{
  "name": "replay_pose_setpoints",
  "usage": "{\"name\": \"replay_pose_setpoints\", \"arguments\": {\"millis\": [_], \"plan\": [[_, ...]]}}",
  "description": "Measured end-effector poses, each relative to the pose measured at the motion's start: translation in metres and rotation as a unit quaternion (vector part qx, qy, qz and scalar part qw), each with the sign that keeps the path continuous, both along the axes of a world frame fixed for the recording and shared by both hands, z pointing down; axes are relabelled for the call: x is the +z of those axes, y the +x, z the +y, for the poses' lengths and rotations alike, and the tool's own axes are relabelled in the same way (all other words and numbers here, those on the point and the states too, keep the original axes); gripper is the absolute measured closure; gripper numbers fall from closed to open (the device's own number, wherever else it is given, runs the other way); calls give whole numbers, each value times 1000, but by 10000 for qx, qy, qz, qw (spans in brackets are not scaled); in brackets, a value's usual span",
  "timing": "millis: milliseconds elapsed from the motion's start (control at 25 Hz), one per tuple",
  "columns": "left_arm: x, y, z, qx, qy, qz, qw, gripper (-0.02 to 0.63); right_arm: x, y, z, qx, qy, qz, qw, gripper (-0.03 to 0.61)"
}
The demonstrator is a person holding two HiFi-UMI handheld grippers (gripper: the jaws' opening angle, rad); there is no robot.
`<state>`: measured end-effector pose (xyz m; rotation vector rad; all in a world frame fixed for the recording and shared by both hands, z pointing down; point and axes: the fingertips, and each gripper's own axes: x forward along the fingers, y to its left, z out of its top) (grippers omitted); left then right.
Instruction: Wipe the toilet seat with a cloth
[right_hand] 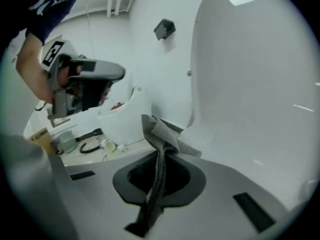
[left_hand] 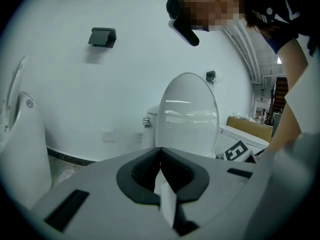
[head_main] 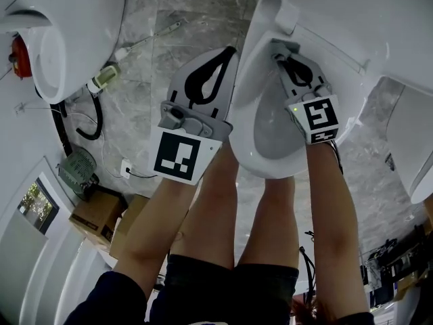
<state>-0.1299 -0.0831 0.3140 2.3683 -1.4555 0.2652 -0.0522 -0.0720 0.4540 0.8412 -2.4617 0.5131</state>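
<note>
A white toilet has its lid (head_main: 352, 12) raised and its seat rim (head_main: 245, 124) around the bowl. My right gripper (head_main: 279, 48) reaches over the back of the seat. It is shut on a grey mesh cloth (right_hand: 161, 134), which bunches beyond the jaws close to the white porcelain. My left gripper (head_main: 227, 51) hovers beside the toilet's left edge, above the floor. It is shut, with a thin white strip (left_hand: 167, 200) pinched between the jaws. In the left gripper view the upright lid (left_hand: 189, 115) stands ahead. The left gripper (right_hand: 84, 84) also shows in the right gripper view.
Another white fixture (head_main: 64, 32) stands at the upper left, with a black hose (head_main: 95, 122) and a small bottle (head_main: 103, 78) on the marble floor below it. Cardboard boxes (head_main: 101, 217) lie at the lower left. A further white fixture (head_main: 413, 141) is at the right edge.
</note>
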Motion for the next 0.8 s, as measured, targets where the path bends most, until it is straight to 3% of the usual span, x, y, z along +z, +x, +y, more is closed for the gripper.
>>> {"name": "replay_pose_setpoints", "arguments": {"millis": [120, 200, 320, 440, 520, 640, 720, 800], "plan": [[-2, -5, 3, -69, 11, 13, 10000, 594, -10, 20, -35, 712, 307, -56, 9970, 552], [-3, -7, 4, -100, 17, 32, 9999, 594, -10, 13, -33, 624, 342, -147, 9974, 552], [-2, -12, 6, -137, 15, 20, 9999, 594, -7, -29, 8, -395, 211, -275, 9986, 552], [0, -17, 7, -189, 17, 21, 9998, 594, -4, -67, 75, -1415, -340, -682, 9870, 552], [1, -18, 8, -210, 7, 52, 9998, 594, -4, -83, 126, -2137, -695, -792, 9712, 552], [-1, -21, 8, -236, 25, 49, 9997, 594, -4, -93, 208, -3438, -967, -686, 9315, 552], [-3, -23, 8, -241, 49, 27, 9997, 594, -4, -91, 246, -4112, -968, -567, 9046, 552], [-4, -26, 8, -253, 58, 19, 9997, 594, -3, -88, 257, -4556, -702, -386, 8866, 552]]}}
